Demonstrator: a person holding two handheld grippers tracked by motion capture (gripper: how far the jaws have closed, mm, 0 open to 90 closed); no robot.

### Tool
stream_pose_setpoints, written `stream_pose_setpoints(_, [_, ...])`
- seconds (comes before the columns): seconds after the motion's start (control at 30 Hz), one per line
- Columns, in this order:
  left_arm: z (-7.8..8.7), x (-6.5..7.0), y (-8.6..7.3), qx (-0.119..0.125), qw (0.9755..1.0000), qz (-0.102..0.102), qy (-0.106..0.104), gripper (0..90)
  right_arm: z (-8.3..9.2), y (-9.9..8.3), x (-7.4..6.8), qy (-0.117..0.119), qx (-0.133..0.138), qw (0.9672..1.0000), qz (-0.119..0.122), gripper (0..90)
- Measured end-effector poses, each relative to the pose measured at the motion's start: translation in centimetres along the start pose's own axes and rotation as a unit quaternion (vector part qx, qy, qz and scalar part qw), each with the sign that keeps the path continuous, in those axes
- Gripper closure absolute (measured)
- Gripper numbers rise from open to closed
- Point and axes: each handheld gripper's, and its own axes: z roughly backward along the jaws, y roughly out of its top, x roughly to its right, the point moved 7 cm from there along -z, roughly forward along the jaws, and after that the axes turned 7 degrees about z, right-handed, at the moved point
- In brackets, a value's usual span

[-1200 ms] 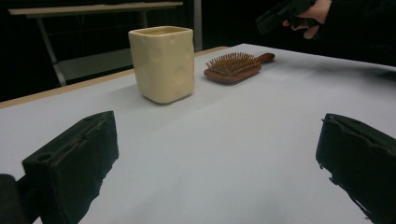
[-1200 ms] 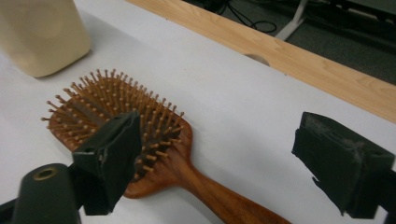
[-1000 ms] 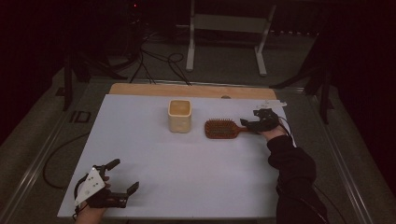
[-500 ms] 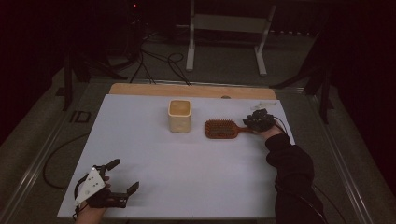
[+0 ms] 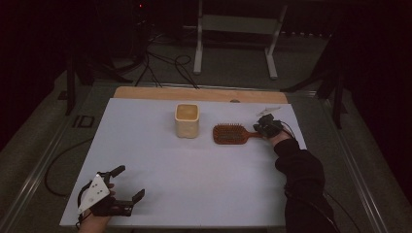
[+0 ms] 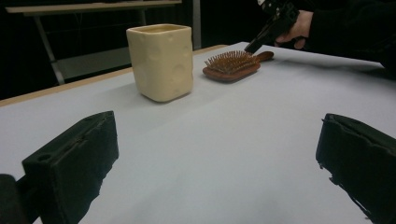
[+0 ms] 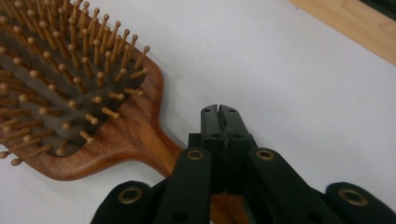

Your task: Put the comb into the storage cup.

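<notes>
A wooden paddle hairbrush point(image 5: 233, 134) lies bristles up on the white table, right of a cream square cup point(image 5: 187, 120). My right gripper point(image 5: 261, 127) sits at the end of the brush handle. In the right gripper view its jaws are pressed together at the tips point(image 7: 219, 110), lying over the handle of the brush point(image 7: 93, 93), with nothing seen between them. My left gripper point(image 5: 130, 181) rests open at the table's near left corner, far from both objects. In the left gripper view the cup point(image 6: 161, 60), the brush point(image 6: 231, 65) and the right gripper point(image 6: 254, 45) show beyond its spread jaws.
The white table top point(image 5: 204, 184) ends in a wooden strip point(image 5: 145, 93) at the far edge. A metal stand point(image 5: 235, 36) and cables point(image 5: 165, 63) lie on the dark floor behind. The person's dark sleeve point(image 5: 301, 179) runs along the table's right side.
My right gripper has shifted slightly down and toward the brush handle. The left gripper, cup and brush have stayed where they were.
</notes>
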Motion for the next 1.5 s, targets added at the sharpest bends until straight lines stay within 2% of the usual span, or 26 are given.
stream_pose_setpoints(0.5, [0.0,0.0,0.0,0.001,1.0,-0.001,0.0,0.0,-0.2,-0.7,-0.8,0.004,-0.016,0.9998,0.015,90.0])
stream_pose_setpoints(1.0, [0.1,0.0,0.1,0.0,1.0,-0.003,0.002,0.0,1.2,-1.9,-2.2,0.012,-0.008,0.9998,0.014,90.0])
stream_pose_setpoints(1.5, [0.1,0.0,0.1,0.0,1.0,-0.004,0.003,0.0,2.3,-2.5,-3.8,0.025,-0.013,0.9993,0.025,90.0])
